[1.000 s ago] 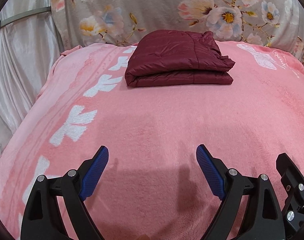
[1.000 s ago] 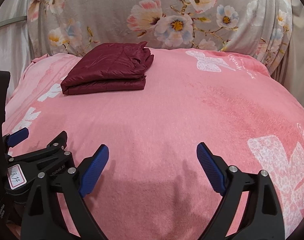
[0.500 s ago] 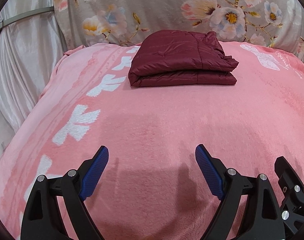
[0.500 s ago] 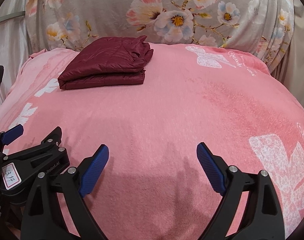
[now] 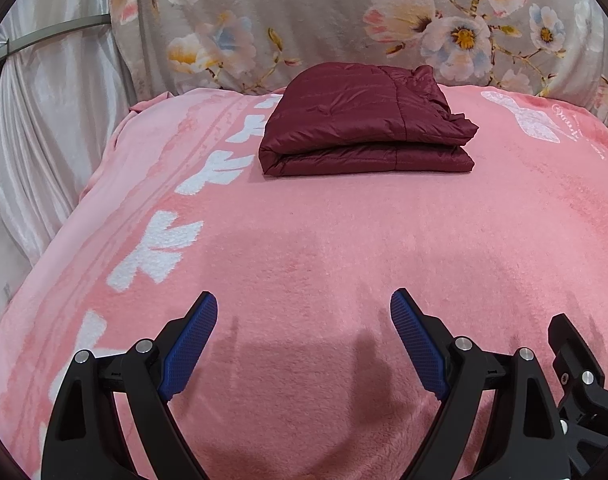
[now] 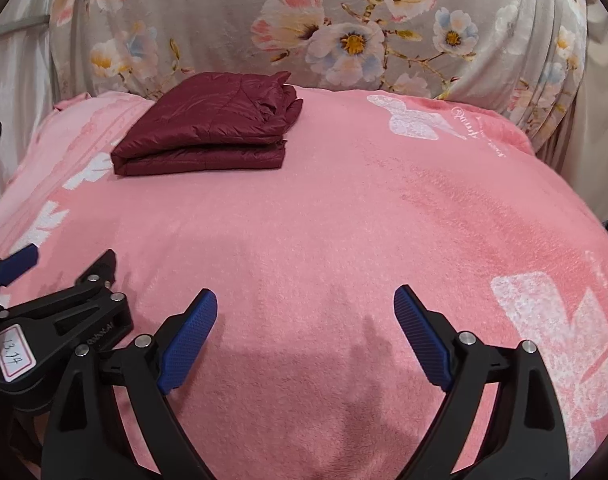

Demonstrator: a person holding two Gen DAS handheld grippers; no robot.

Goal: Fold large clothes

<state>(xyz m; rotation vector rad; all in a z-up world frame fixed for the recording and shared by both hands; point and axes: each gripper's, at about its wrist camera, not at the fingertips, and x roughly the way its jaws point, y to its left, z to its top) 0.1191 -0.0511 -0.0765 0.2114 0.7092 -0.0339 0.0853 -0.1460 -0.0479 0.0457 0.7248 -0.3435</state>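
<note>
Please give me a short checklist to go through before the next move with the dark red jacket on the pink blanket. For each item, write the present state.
1. Maroon jacket folded into a compact stack: ok, it lies in layers near the far edge of the pink blanket.
2. Left gripper empty: ok, jaws open, nothing between the fingers.
3. Right gripper empty: ok, jaws open, nothing held.
4. Both grippers apart from the jacket: ok, bare blanket lies between them and it.
5. Loose sleeve or hem sticking out: cannot tell, the far side is hidden; the right corner looks slightly bunched.
6. Other clothes waiting to be folded: cannot tell, none in view.
</note>
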